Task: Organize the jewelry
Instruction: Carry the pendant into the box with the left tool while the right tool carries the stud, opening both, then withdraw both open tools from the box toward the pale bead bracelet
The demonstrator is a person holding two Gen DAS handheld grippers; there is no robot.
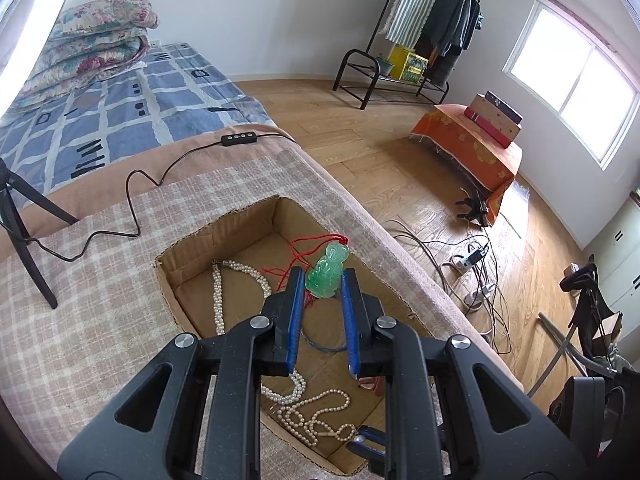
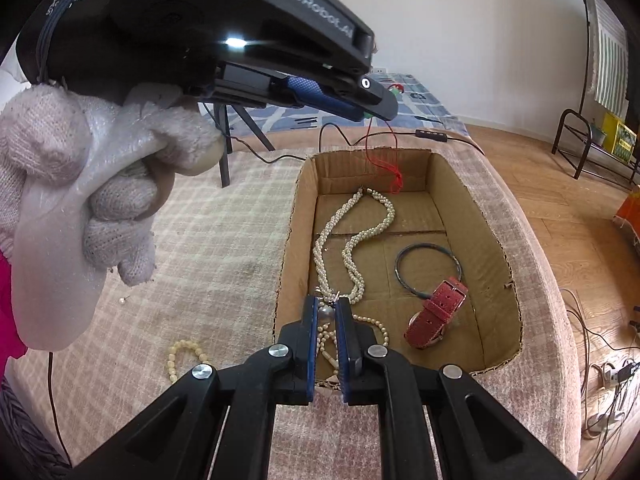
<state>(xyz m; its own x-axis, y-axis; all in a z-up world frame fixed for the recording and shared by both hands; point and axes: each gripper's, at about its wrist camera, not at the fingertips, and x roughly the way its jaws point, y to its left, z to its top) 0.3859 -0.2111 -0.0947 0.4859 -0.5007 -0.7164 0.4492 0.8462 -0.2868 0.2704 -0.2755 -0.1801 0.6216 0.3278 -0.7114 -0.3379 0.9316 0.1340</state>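
Both tongs angle downward over the box [image 2: 496, 216], left tongs [image 1: 322, 280] clamping the jade pendant [image 1: 329, 272], right tongs [image 2: 327, 312] a pearl [image 2: 325, 312].

"GenRobot.AI" on left tongs [image 2: 372, 114] housing; other label partly hidden.

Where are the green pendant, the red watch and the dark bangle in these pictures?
green pendant [image 1: 326, 272]: left wrist view, middle of the carved stone.
red watch [image 2: 438, 312]: right wrist view, middle of the red strap.
dark bangle [image 2: 404, 254]: right wrist view, upper left arc of the ring.
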